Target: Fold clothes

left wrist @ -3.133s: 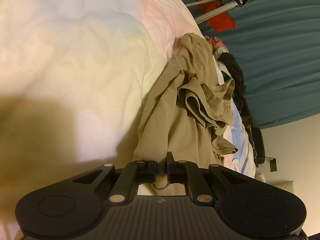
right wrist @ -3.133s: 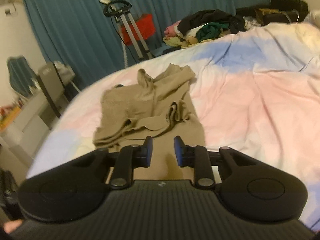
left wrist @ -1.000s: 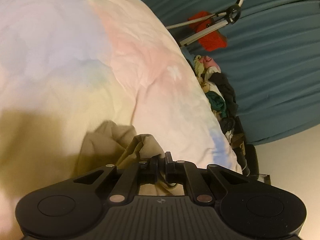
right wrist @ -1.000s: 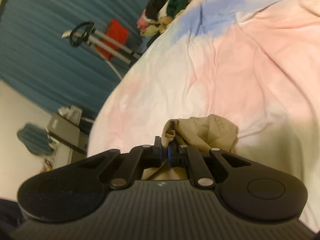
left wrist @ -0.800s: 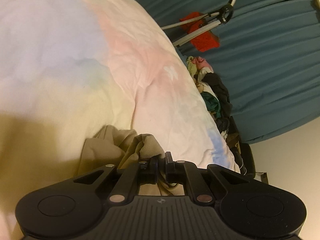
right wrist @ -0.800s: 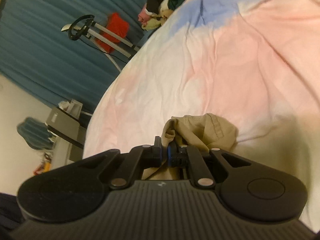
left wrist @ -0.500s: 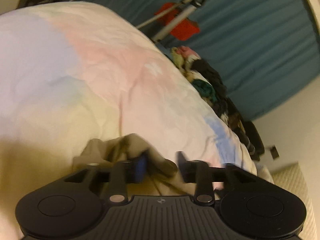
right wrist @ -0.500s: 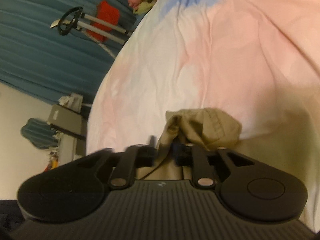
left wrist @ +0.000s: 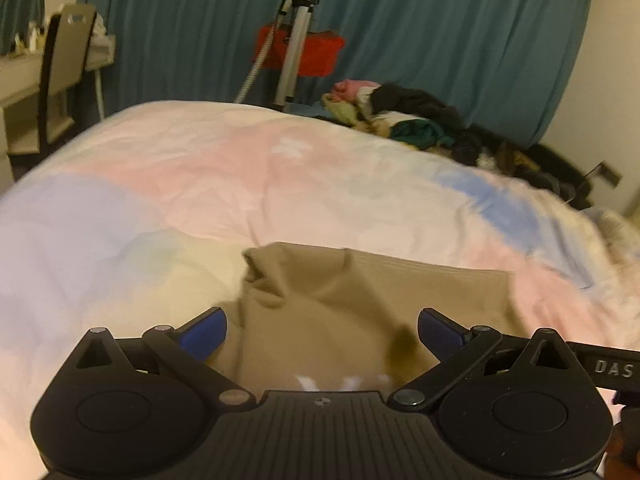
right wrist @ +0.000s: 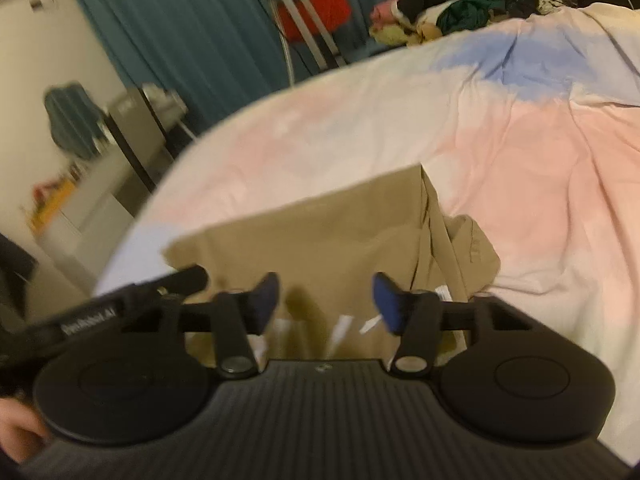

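- Garment count: one tan garment [left wrist: 352, 304], lying folded on the pastel duvet [left wrist: 168, 184], near its front edge.
- Two grippers: the left gripper [left wrist: 322, 332] spread wide over the cloth, gripping nothing; the right gripper [right wrist: 325, 298] also wide apart, empty.
- One clothes pile [left wrist: 404, 116] sits at the duvet's far edge.
- One tripod [left wrist: 294, 36] stands before the teal curtain [left wrist: 440, 32].

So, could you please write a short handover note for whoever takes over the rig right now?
Left gripper: open, holding nothing, just above the khaki garment.
Right gripper: open, empty too, over the same garment.
Garment: lies released on the pastel duvet, folded over into a rough rectangle, with a bunched flap at its right edge.
Done: first fold laid down.
Left: tidy the bunched edge, finish the folds, then start on the clothes pile at the far side.
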{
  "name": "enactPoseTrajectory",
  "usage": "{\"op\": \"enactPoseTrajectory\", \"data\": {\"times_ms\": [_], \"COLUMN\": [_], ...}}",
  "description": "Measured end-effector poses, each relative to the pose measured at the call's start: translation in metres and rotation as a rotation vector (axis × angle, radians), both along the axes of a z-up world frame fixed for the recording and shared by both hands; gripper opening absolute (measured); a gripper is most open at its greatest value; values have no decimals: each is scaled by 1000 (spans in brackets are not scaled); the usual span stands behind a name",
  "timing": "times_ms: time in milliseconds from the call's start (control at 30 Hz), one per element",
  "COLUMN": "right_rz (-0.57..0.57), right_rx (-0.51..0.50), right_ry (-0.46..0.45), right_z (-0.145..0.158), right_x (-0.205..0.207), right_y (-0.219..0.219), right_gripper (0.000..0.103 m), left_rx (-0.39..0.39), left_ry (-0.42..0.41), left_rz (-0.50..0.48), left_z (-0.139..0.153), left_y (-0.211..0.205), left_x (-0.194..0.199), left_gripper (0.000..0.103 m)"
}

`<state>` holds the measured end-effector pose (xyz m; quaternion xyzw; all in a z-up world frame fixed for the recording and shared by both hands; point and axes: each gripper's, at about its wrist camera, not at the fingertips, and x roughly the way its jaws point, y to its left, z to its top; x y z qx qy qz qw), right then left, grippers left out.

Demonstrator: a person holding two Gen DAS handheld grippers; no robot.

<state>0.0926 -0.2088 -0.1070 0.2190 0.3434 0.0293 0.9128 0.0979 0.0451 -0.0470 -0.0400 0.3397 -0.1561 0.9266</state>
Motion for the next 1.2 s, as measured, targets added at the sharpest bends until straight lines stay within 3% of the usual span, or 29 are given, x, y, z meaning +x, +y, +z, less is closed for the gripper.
{"op": "enactPoseTrajectory", "data": {"times_ms": [200,367,567,833,1000,1133,1200], "right_rz": [-71,-62,-57,-36,-39,-36,-42], "right_rx": [-6,-33,-101,-179,-187,-209,-191], "right_ry": [-14,-22,-48,-91,-75,7,41], "right_z": [-23,-24,-4,18,13,-9,-19], "right_x": [40,40,17,-45,-59,-43,-38], "right_y": [-4,-3,6,17,16,16,14], "right_gripper": [43,43,45,45,46,44,44], "left_rx": [69,103,106,135,138,129,86], "left_ry": [9,-7,-47,-65,-9,78,122], "left_rz": [35,32,2,-50,-46,-15,3], "left_z": [-22,-26,-9,9,-1,-17,-21], "left_y": [-8,-14,-13,-7,-7,-3,3], "left_x": [26,26,-1,-55,-58,-45,-41], "left_gripper": [102,102,102,102,102,102,102]}}
